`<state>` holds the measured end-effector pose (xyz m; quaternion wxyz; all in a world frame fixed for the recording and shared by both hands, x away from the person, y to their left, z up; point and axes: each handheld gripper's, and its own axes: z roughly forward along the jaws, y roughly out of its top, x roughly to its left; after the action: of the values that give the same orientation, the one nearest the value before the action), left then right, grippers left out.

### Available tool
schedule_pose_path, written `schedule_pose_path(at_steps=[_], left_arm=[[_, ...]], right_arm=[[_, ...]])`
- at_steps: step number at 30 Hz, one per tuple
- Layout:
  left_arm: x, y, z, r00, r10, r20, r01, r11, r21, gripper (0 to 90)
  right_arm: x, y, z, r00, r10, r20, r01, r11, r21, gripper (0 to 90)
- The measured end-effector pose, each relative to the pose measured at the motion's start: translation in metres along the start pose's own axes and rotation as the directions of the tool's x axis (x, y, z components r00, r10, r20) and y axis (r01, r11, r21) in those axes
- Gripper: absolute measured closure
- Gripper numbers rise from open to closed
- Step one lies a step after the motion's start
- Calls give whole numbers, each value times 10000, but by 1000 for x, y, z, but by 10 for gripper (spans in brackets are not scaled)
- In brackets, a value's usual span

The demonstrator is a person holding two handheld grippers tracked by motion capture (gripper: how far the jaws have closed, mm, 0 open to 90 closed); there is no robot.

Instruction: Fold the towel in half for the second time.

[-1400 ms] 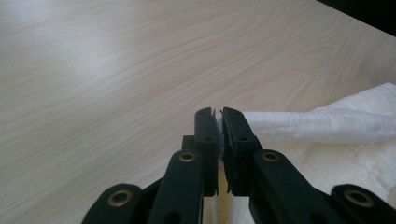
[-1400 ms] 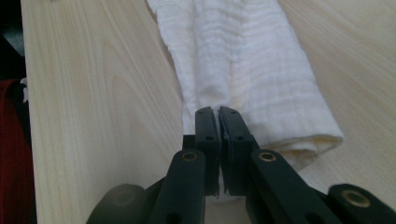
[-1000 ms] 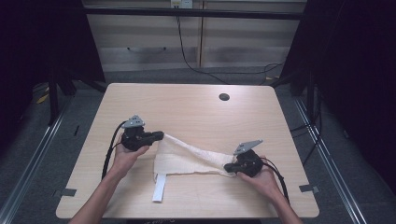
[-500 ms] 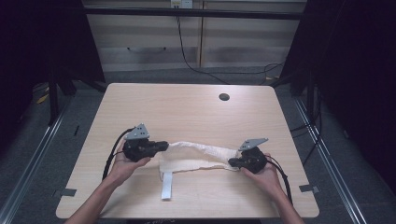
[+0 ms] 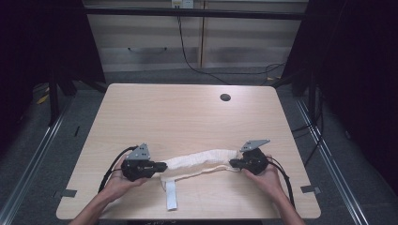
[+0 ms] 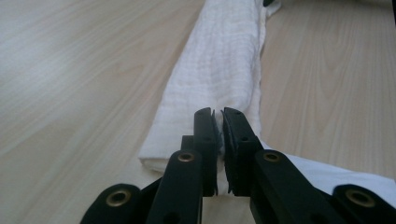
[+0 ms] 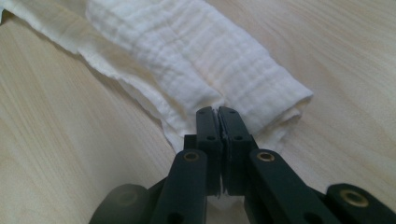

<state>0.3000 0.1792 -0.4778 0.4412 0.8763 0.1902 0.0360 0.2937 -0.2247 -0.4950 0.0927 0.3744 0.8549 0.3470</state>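
Cloth (image 5: 202,161) is what I am working on: a white, loosely woven towel rolled into a long bundle, lying across the counter (image 5: 187,117) close to its near edge and roughly parallel to it. I judge it is stretched lengthwise so the roll stays tight and even while it is handled. Its surface shows a fine ribbed, gauzy weave, soft and slightly crumpled. One flat layer trails out from under the roll along its near side, and a narrow white strip (image 5: 171,201) hangs off toward the near edge; whether that strip is a sewn tab or just a loose fold I cannot tell from above.

My left gripper (image 5: 162,165) has its jaws pressed together on the left end of the cloth, a thin bit of fabric pinched between the pads (image 6: 232,135). My right gripper (image 5: 232,163) does the same at the right end, jaws shut on the edge just beneath the rolled end (image 7: 261,98). Both hands rest low on the counter, which keeps the bundle flat against the wood.
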Motion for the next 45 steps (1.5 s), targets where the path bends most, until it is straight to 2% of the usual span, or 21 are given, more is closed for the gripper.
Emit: schedule_pose_path(at_steps=[3,5,7,8,9,10,12,16,20,25,29,33,34,35,37,38,39,41,43,45], left_arm=[[-5,-7,5,9990,42,444,-51,9998,215,845],[-10,-14,12,9988,121,482,-150,9980,608,845],[-12,-17,16,9984,162,548,-193,9982,572,845],[-13,-17,16,9990,198,406,-222,9979,604,846],[-14,-16,16,9979,652,-48,-645,9946,814,850],[-15,-15,16,9968,755,-270,-731,9941,796,851],[-12,-16,17,9981,573,-217,-556,9956,757,851],[-4,-16,16,9978,455,-489,-419,9966,713,852],[-3,-17,16,9979,408,-508,-376,9973,626,851],[1,-17,16,9968,353,-721,-309,9976,622,852],[5,-17,17,9950,331,-947,-278,9980,575,851],[17,-14,20,9933,11,-1158,48,9987,509,849],[22,-13,21,9922,-182,-1235,230,9990,378,846],[26,-14,21,9929,-391,-1121,422,9988,249,841],[31,-16,19,9948,-659,-775,675,9975,184,812],[30,-16,18,9934,-748,-868,759,9971,97,796],[29,-16,15,9927,-654,-1017,678,9975,203,759],[29,-18,12,9922,-664,-1052,687,9975,186,708],[29,-19,8,9923,-845,-908,853,9963,45,665],[28,-18,4,9930,-837,-838,831,9965,-114,615]], right_arm=[[0,0,0,10000,7,2,-7,10000,-18,879],[0,0,0,10000,-13,-3,13,10000,-19,879],[0,0,0,10000,-60,15,60,10000,-23,879],[1,0,0,9999,-142,83,141,9999,14,878],[2,0,-1,9997,-188,146,187,9998,63,878],[3,1,-2,9992,-325,228,320,9993,187,878],[2,0,-8,9984,-444,357,427,9980,476,879],[2,-6,-17,9974,-467,549,459,9988,145,880],[10,-14,-23,9967,-568,587,572,9983,-56,880],[19,-25,-24,9972,-556,495,571,9979,-303,879],[18,-27,-22,9975,-522,475,545,9973,-490,878],[15,-21,-16,9975,-328,633,361,9980,-519,871],[14,-19,-15,9977,-208,642,242,9983,-526,865],[12,-17,-14,9985,-44,538,73,9985,-542,847],[12,-16,-13,9984,53,564,-17,9980,-633,788],[11,-17,-13,9989,102,462,-68,9974,-715,771],[12,-17,-14,9988,104,470,-68,9971,-758,747],[13,-18,-15,9981,118,607,-76,9976,-687,709],[13,-20,-19,9993,264,270,-241,9963,-821,686],[14,-21,-23,9991,417,46,-410,9935,-1066,671]])
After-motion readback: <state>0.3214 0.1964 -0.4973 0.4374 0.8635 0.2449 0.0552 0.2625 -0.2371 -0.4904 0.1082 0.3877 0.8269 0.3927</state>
